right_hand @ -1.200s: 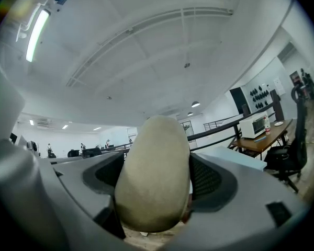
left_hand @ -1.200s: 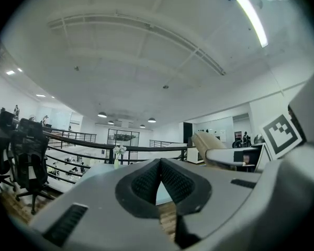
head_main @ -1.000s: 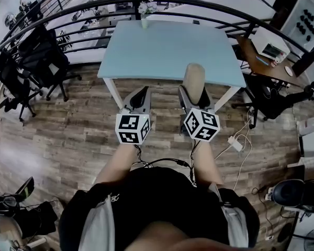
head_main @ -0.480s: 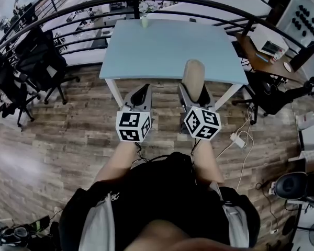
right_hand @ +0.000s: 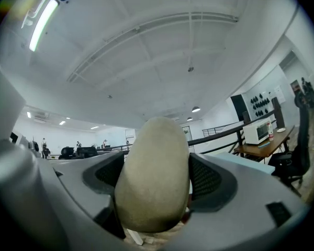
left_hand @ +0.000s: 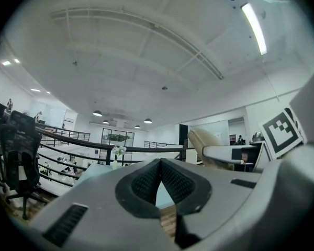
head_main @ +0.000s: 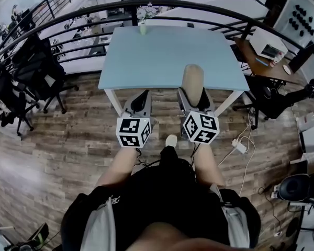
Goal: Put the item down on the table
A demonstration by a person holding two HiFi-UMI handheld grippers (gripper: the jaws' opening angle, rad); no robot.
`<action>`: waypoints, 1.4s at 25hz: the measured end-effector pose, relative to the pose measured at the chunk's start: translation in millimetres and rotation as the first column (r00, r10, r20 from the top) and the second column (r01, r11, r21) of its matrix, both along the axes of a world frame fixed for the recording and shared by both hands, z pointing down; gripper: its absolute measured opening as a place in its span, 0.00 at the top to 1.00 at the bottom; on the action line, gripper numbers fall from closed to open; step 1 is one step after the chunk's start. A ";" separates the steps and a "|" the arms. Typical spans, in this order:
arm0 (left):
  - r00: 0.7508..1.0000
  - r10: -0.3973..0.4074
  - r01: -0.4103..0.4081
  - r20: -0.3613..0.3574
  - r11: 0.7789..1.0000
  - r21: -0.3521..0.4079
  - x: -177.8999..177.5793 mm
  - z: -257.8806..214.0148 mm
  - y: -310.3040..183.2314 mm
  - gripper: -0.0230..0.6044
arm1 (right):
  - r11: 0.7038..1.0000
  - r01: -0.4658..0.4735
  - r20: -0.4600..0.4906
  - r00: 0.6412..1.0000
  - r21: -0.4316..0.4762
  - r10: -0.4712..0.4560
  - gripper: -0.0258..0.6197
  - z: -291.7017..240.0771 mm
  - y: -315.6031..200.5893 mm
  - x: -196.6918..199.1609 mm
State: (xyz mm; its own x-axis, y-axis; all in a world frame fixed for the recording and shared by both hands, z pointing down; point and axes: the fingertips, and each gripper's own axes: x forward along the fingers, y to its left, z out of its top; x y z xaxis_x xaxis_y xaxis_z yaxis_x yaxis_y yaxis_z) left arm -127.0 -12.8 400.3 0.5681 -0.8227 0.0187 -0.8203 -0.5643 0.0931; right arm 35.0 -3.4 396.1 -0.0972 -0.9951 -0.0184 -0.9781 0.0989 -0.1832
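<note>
The right gripper pinches a beige rounded oblong item near the pale blue rectangular table, while the left gripper is pressed together.

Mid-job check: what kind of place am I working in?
Probably an open-plan office, on a mezzanine: black swivel chairs at left, a curved railing overlooking desks on a lower floor, and a pale blue table beside a cluttered wooden desk.
</note>
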 end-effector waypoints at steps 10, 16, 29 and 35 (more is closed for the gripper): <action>1.000 -0.012 0.012 0.027 1.000 0.016 24.2 7.2 -86.4 0.94 | 1.000 -0.008 0.009 1.000 0.005 0.008 0.35 11.9 -90.5 29.2; 0.999 -0.035 0.035 0.040 0.999 0.007 46.2 6.9 -168.0 0.94 | 1.000 0.009 0.006 1.000 0.001 -0.009 0.35 11.4 -174.0 53.6; 0.996 -0.051 0.055 0.078 0.997 -0.048 117.0 16.3 -319.2 0.94 | 0.996 0.057 0.017 0.998 -0.062 -0.056 0.36 31.9 -333.8 113.5; 0.994 -0.073 0.079 0.084 0.994 -0.071 140.4 23.1 -377.4 0.94 | 0.987 0.086 0.044 0.996 -0.134 -0.081 0.36 59.9 -401.1 136.3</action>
